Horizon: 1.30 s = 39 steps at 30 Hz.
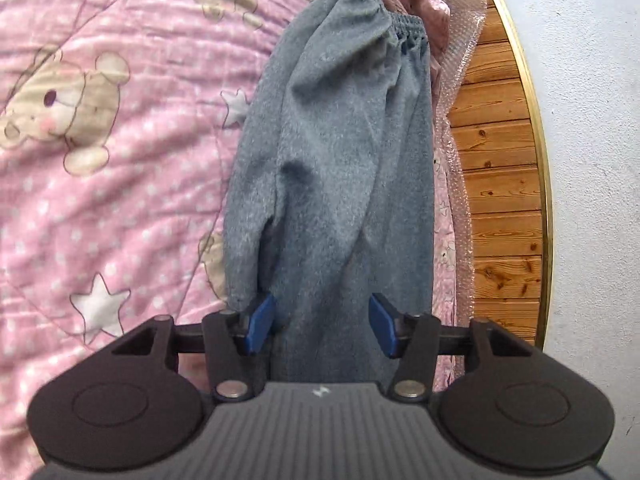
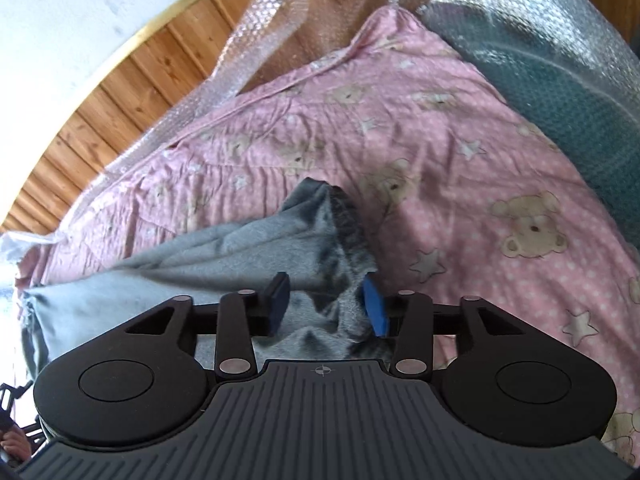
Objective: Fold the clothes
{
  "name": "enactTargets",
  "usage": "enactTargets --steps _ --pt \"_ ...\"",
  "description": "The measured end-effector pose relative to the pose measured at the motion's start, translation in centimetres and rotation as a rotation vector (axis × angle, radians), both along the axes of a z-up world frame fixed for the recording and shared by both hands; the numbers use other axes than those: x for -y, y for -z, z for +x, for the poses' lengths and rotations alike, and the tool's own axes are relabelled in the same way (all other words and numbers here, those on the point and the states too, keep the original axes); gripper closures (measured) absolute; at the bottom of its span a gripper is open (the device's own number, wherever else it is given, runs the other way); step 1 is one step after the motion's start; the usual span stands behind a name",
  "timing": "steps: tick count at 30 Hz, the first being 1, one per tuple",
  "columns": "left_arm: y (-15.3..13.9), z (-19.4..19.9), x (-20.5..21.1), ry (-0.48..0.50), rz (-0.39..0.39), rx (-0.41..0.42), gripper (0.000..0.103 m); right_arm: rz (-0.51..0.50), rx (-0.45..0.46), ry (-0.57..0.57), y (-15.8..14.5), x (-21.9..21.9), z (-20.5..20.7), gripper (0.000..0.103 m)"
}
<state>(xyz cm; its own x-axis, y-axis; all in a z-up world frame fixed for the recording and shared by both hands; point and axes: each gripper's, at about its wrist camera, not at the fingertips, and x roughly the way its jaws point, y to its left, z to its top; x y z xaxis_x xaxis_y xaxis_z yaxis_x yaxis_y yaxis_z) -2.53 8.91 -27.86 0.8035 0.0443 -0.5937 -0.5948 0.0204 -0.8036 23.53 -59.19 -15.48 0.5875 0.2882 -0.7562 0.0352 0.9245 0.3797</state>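
Here, grey trousers (image 1: 336,168) lie stretched on the pink bedspread (image 1: 120,160), waistband toward 12 o'clock. Left gripper (image 1: 322,322) fingers spread, released. Right gripper (image 2: 326,306) fingers spread around bunched cloth.

We see our left black plastic two-finger gripper (image 1: 322,326) with blue rubber finger pads (image 1: 261,324), round silver pivot screws, two disc-shaped side housings and a ribbed grey body stamped with a small white mark; our right black plastic two-finger gripper (image 2: 326,304) is built alike, its ribbed body bearing a crosshair mark.
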Motion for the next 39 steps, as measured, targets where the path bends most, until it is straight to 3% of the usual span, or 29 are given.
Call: enactTargets --steps 2,3,4,5,6,7,9,12,14,15,17,19,24,26,27,28,31,34,36,38,39 --pt "0.3 0.9 -0.4 0.014 0.02 0.007 0.053 -0.01 -0.008 -0.002 0.4 -0.4 0.0 0.053" --pt "0.3 1.6 -0.8 0.028 0.04 0.028 0.067 -0.016 -0.014 -0.003 0.6 -0.5 0.0 0.054" --pt "-0.8 1.3 -1.3 0.015 0.103 0.041 0.102 -0.03 -0.016 -0.006 0.8 -0.6 -0.1 0.059" --pt "-1.9 1.1 -1.7 0.003 0.165 0.055 0.102 -0.043 -0.019 -0.01 0.9 -0.6 -0.1 0.067" --pt "-3.0 0.8 -2.2 -0.01 0.228 0.068 0.102 -0.052 -0.024 -0.015 1.0 -0.6 -0.1 0.087" --pt "-4.1 -0.2 -2.4 -0.04 0.263 0.087 0.102 -0.066 -0.032 -0.022 1.1 -0.5 -0.1 0.095" --pt "-4.7 -1.9 -3.3 -0.06 0.269 0.063 0.102 -0.101 -0.054 -0.042 1.2 -0.3 -0.3 0.095" --pt "-3.0 -3.3 -4.2 -0.031 0.231 -0.045 0.102 -0.13 -0.116 -0.09 2.4 0.1 -0.6 0.094" --pt "-1.5 -2.9 -4.1 0.054 0.155 -0.026 0.101 -0.151 -0.115 -0.086 2.5 0.4 -0.9 0.089" --pt "-1.2 -2.5 -3.5 0.1 0.153 -0.035 0.099 -0.147 -0.094 -0.071 2.2 0.6 -1.1 0.089" --pt "-1.0 -1.6 -2.5 0.154 0.172 -0.049 0.097 -0.109 -0.033 -0.046 1.0 0.5 -0.5 0.076" --pt "-0.9 -1.0 -1.8 0.18 0.179 -0.053 0.096 -0.093 0.011 -0.07 0.0 -0.9 1.3 0.056" --pt "-0.9 0.4 -0.7 0.212 0.198 -0.071 0.095 -0.131 0.023 -0.169 0.6 -6.0 7.3 0.045" --pt "-1.1 0.8 -0.6 0.22 0.208 -0.081 0.095 -0.157 -0.016 -0.169 2.2 -7.3 9.3 0.045" --pt "-1.2 0.9 -0.6 0.221 0.211 -0.086 0.095 -0.156 -0.039 -0.163 3.0 -7.6 10.0 0.054" --pt "-1.4 0.9 -0.6 0.219 0.215 -0.084 0.095 -0.146 -0.045 -0.162 3.5 -7.8 10.4 0.087" --pt "-1.2 1.1 -0.8 0.234 0.223 -0.092 0.095 -0.14 0.037 -0.086 2.1 -7.2 9.3 0.093" --pt "-1.1 1.3 -1.0 0.248 0.23 -0.101 0.094 -0.204 0.086 0.038 0.7 -6.1 8.3 0.094" --pt "-0.1 2.0 -0.5 0.283 0.235 -0.151 0.094 -0.213 0.027 0.092 1.7 -4.9 9.3 0.094" --pt "0.3 2.1 -0.4 0.271 0.238 -0.16 0.095 -0.2 -0.051 0.11 3.6 -3.9 10.6 0.084" --pt "0.2 2.1 -0.4 0.266 0.236 -0.163 0.095 -0.199 -0.071 0.116 4.2 -3.6 11.0 0.07"
